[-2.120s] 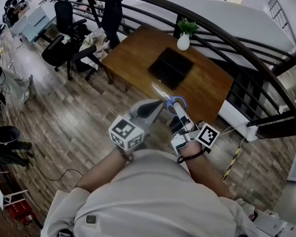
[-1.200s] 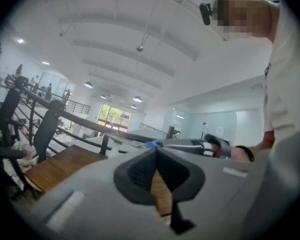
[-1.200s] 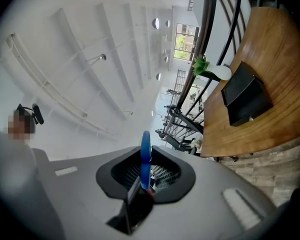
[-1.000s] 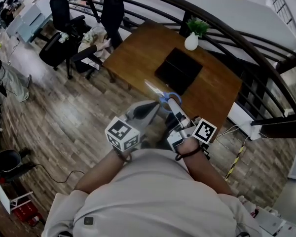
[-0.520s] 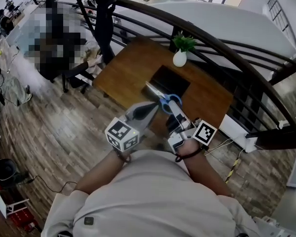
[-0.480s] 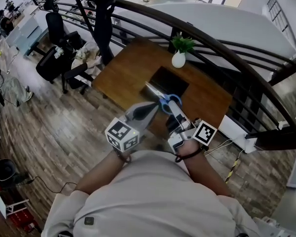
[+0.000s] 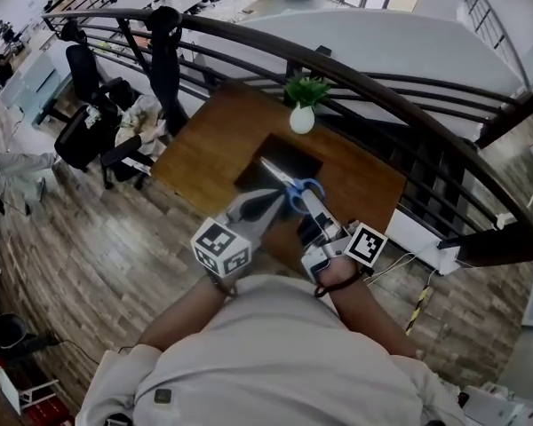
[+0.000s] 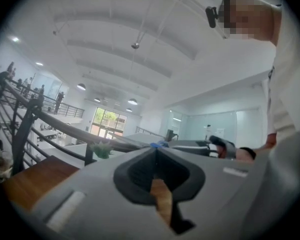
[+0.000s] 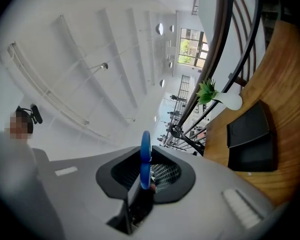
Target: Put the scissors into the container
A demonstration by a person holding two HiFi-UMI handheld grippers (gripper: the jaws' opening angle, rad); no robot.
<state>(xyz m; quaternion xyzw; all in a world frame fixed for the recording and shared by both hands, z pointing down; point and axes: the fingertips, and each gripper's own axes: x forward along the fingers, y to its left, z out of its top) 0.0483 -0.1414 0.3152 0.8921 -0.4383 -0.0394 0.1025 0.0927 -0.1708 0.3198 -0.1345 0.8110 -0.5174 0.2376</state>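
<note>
My right gripper [image 7: 305, 206] clamps the scissors [image 7: 292, 185] by their blue handle at frame centre, blades aimed at the container [image 7: 287, 153] for dropping in. My left gripper [image 7: 277, 197] is closed and empty.

— How does the person hold the arms?
— Both forearms reach forward from the chest, with the left tool [image 7: 278, 201] and the right tool [image 7: 304, 201] side by side.
— And the jaws?
— The left's are together and empty; the right's clamp the blue handle of the scissors [image 7: 289, 181].
</note>
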